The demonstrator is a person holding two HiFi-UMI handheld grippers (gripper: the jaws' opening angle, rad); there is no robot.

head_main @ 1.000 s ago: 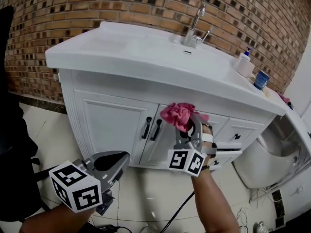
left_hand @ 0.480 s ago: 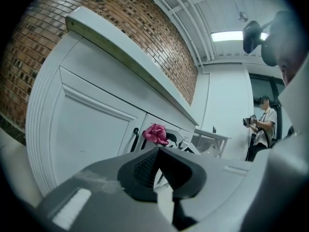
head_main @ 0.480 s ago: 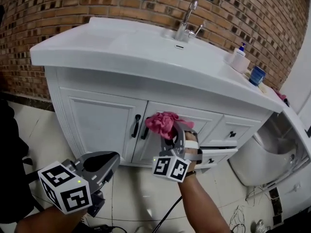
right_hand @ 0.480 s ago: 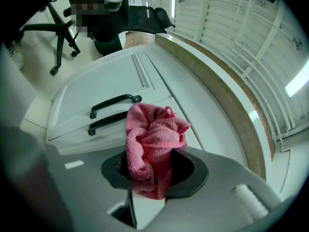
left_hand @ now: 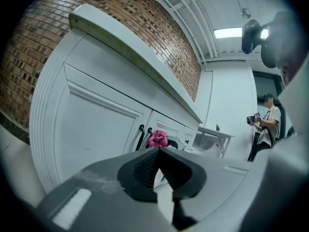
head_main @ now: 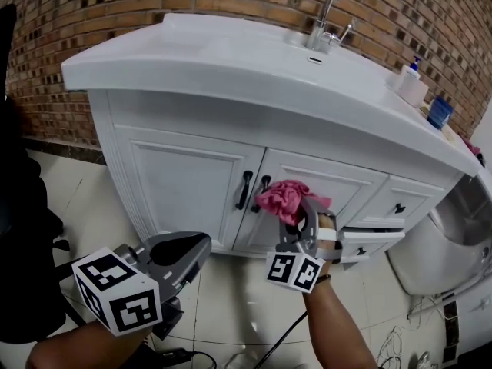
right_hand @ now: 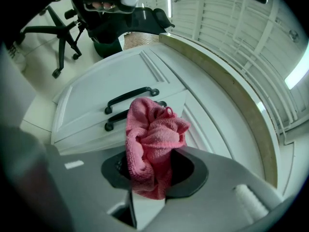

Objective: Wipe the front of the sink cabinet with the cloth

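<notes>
A bunched pink cloth [head_main: 283, 197] is clamped in my right gripper [head_main: 295, 215], which holds it against the white sink cabinet [head_main: 184, 191] at the right-hand door, just right of the two black door handles [head_main: 254, 191]. In the right gripper view the cloth [right_hand: 152, 141] fills the shut jaws, with the handles [right_hand: 129, 105] just beyond. My left gripper [head_main: 188, 250] hangs low at the left, away from the cabinet, its jaws shut on nothing [left_hand: 158, 151]. The cloth [left_hand: 157, 138] shows small in the left gripper view.
A small drawer [head_main: 373, 241] at the cabinet's lower right stands pulled out. A tap [head_main: 329, 21], a soap bottle [head_main: 413, 83] and a blue cup [head_main: 440, 112] sit on the countertop. A toilet bowl [head_main: 453, 237] is at the right. A black chair [head_main: 19, 229] stands at the left.
My right gripper and the cloth have shifted slightly along the door beside the handles while my head view swung about. The left gripper stays low at the left.
</notes>
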